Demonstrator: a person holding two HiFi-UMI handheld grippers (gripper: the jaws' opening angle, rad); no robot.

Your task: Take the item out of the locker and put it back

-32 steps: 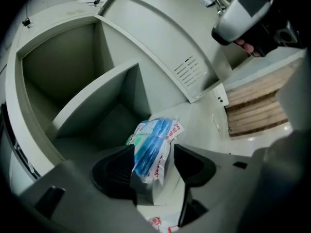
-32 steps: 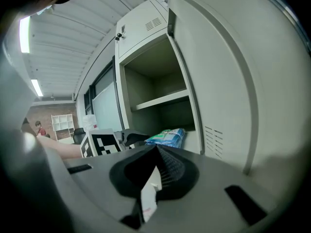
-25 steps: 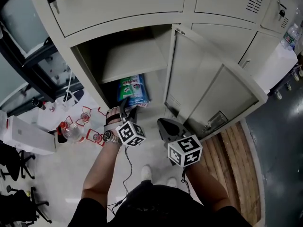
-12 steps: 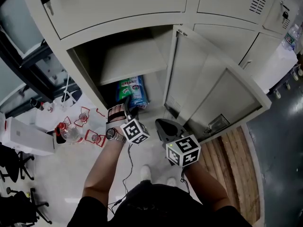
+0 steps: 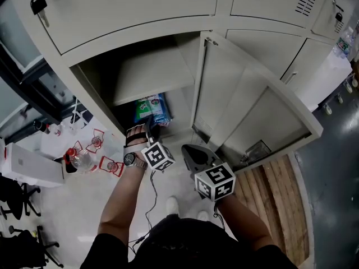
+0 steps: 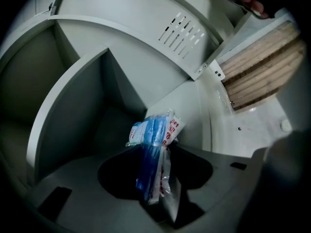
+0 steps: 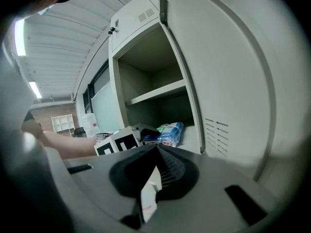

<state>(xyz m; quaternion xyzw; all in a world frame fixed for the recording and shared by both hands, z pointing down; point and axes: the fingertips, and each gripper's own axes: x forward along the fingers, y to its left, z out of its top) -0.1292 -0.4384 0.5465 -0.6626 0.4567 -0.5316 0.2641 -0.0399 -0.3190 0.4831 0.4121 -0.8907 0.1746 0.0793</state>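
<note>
1. My left gripper [image 5: 151, 132] reaches into the open compartment of the pale grey metal locker [image 5: 140, 35], below its inner shelf [image 5: 151, 74].
2. Its jaws are closing on the blue-and-white plastic pack [image 6: 153, 135]. In the left gripper view the lower end of the pack is pinched between the pads, and the rest stands up out of them with its printed end on top.
3. From my head view the pack is at the bottom of that compartment, under the shelf and close to the right wall. Its near edge is at my left fingertips.
4. My right gripper [image 5: 189, 150] hangs outside the locker, just right of the left one and in front of the swung-open grey locker door [image 5: 247, 111]. Its jaws are together with nothing between them.
5. The right gripper view looks past its own jaws at the locker. It shows the marker cube of the left gripper and the pack beyond it, in the lower space.
6. My left wrist carries a dark wristwatch [image 5: 129, 160].
7. Light wooden boards [image 5: 277, 184] lie on the floor under the door's lower corner.
</note>
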